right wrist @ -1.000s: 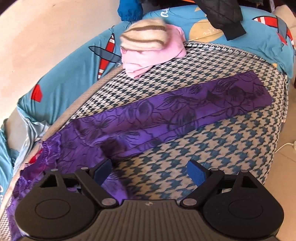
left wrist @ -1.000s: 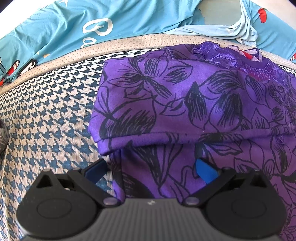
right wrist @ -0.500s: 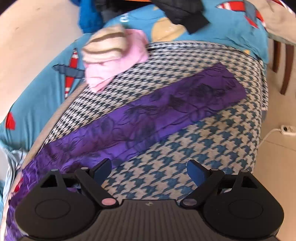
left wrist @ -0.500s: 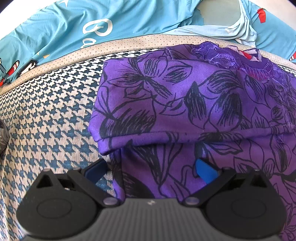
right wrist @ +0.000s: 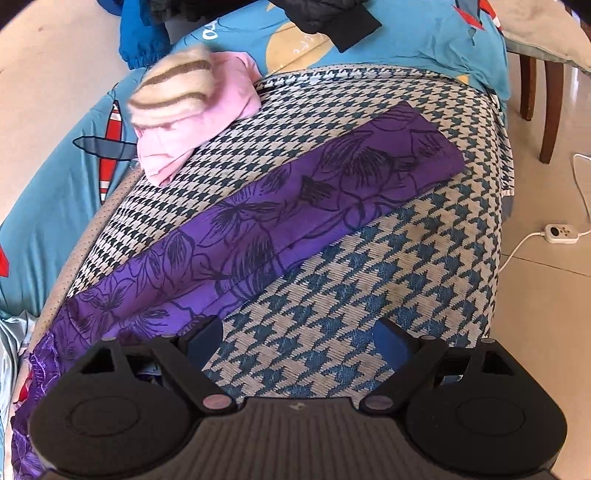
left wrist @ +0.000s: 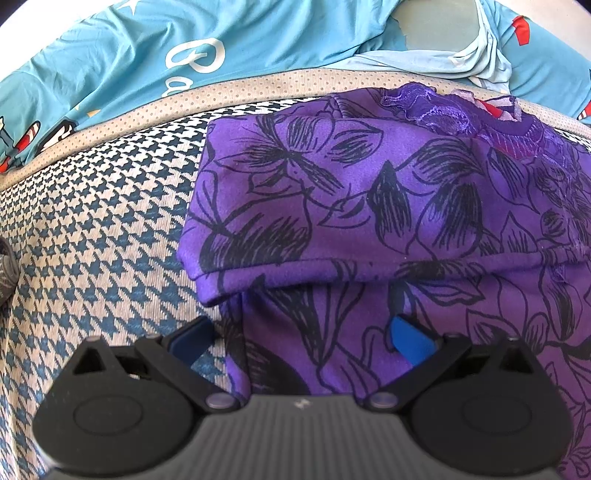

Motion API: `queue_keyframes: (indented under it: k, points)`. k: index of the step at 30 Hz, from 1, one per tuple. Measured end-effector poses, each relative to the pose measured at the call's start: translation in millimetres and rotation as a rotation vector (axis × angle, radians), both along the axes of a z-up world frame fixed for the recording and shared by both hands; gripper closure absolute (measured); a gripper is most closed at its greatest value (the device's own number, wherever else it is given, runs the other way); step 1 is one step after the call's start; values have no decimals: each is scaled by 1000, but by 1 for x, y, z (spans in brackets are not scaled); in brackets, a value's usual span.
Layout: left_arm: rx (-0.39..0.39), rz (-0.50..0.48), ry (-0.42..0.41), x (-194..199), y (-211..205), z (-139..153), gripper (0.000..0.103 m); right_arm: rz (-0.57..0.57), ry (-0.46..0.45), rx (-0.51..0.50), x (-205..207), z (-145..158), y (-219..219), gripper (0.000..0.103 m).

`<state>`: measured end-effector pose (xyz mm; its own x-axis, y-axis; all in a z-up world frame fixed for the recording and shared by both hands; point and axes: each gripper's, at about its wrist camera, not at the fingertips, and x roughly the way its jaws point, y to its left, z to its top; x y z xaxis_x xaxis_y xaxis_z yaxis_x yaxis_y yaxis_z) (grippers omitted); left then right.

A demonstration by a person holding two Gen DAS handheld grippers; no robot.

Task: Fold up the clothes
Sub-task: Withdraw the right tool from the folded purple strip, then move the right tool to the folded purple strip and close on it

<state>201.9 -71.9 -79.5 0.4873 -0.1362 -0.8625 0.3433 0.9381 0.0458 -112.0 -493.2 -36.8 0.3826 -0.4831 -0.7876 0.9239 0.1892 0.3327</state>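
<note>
A purple garment with black flower print [left wrist: 369, 192] lies on a houndstooth-patterned cushion [left wrist: 96, 206]. Its upper part is folded over, with a lace neckline at the far edge. My left gripper [left wrist: 301, 341] hovers open over the garment's near left edge; the left pad is above the cushion, the right pad above the cloth. In the right wrist view the garment [right wrist: 295, 206] stretches as a long narrow strip diagonally across the cushion [right wrist: 369, 288]. My right gripper [right wrist: 297, 341] is open above bare cushion, just right of the garment's near edge, with nothing between its fingers.
A folded pink garment [right wrist: 221, 114] with a cream striped piece [right wrist: 173, 85] on top sits at the cushion's far left corner. Blue printed bedding [right wrist: 44, 206] surrounds the cushion. A black garment [right wrist: 332, 18] lies at the back. A chair leg [right wrist: 550, 110] and a white cable switch [right wrist: 561, 233] are on the floor to the right.
The right gripper has shifted and rolled, so the garment strip now runs more to the left and the floor at the right shows. The left gripper has stayed put.
</note>
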Motion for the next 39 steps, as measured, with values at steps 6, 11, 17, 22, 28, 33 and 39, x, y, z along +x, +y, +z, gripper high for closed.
queue_keyframes:
  k: [6, 11, 17, 22, 28, 33, 39]
  points:
    - [-3, -3, -1, 0, 1, 0, 0, -25, -20, 26, -2, -3, -3, 14]
    - [-4, -8, 1, 0, 1, 0, 0, -39, -47, 18, -7, -1, -6, 15]
    - [-3, -8, 1, -1, 2, 0, 0, -95, -111, -20, -29, 1, -16, 15]
    - [1, -5, 4, 0, 0, 0, 0, -155, -151, -23, -47, -2, -28, 15]
    - [2, -4, 4, 0, 0, 0, 0, -242, -238, -26, -66, -8, -41, 15]
    - [3, -2, 6, 0, 0, 0, 0, -297, -315, -3, -74, -16, -50, 15]
    - [4, 3, 7, 0, 0, 0, 0, -327, -342, -20, -74, -21, -57, 13]
